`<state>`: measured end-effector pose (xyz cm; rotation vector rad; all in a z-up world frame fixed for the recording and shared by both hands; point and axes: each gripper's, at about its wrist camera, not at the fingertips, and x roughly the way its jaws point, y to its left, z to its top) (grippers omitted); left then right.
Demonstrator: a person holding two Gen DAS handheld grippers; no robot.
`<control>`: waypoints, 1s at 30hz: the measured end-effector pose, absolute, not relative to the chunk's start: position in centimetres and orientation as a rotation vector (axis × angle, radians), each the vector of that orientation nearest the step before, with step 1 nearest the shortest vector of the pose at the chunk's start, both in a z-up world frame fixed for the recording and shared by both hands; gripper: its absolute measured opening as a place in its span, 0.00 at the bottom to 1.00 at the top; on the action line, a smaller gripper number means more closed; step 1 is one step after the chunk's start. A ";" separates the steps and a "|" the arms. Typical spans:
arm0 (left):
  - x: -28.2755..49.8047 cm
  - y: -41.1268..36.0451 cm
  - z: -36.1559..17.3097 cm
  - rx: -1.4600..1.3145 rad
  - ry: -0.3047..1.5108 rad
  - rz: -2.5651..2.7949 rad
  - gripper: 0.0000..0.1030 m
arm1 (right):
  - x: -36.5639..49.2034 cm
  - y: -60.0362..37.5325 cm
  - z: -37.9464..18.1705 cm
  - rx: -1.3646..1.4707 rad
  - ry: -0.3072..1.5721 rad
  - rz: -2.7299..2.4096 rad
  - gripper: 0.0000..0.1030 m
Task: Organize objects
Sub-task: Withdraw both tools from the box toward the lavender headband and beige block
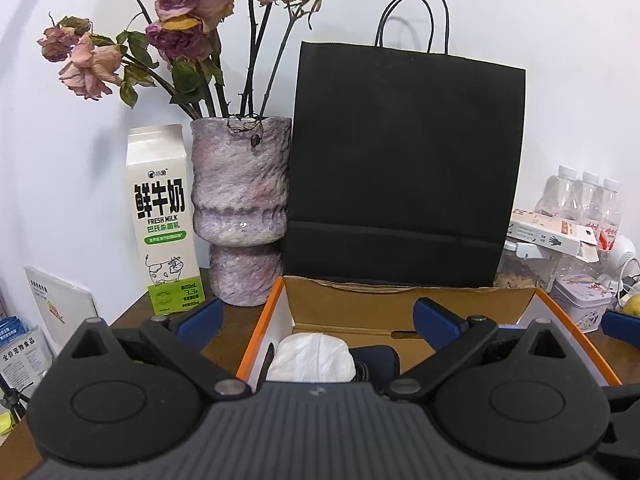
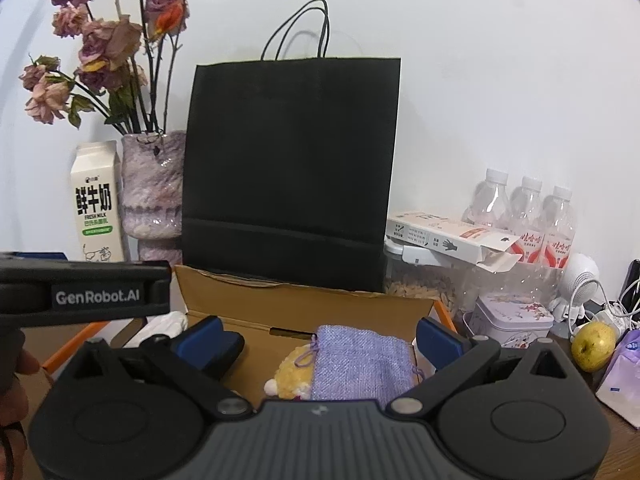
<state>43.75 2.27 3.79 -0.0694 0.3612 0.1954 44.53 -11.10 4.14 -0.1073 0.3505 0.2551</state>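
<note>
An open cardboard box with orange edges (image 1: 408, 304) (image 2: 304, 304) stands on the dark table in front of me. In it lie a white crumpled bundle (image 1: 312, 358) (image 2: 166, 326), a dark blue item (image 1: 376, 356), a lilac drawstring pouch (image 2: 362, 362) and a yellow plush toy (image 2: 292, 376). My left gripper (image 1: 318, 314) is open and empty above the box's left half. My right gripper (image 2: 320, 334) is open and empty above the pouch. The left gripper's body (image 2: 84, 294) shows at the left of the right wrist view.
A black paper bag (image 1: 404, 164) (image 2: 292, 168) stands behind the box. A milk carton (image 1: 162, 220) and a vase of dried roses (image 1: 242, 208) stand to the left. To the right are water bottles (image 2: 524, 216), a white carton (image 2: 448, 240), a tin (image 2: 512, 318) and an apple (image 2: 592, 346).
</note>
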 end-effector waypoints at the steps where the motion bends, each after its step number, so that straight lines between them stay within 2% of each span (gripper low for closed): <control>1: 43.5 2.2 3.8 -0.069 0.361 0.196 1.00 | 44.3 -11.2 4.2 -0.108 0.347 0.258 1.00; 30: 34.7 1.6 3.8 -0.115 0.397 0.194 1.00 | 34.0 -14.2 4.9 -0.134 0.275 0.310 1.00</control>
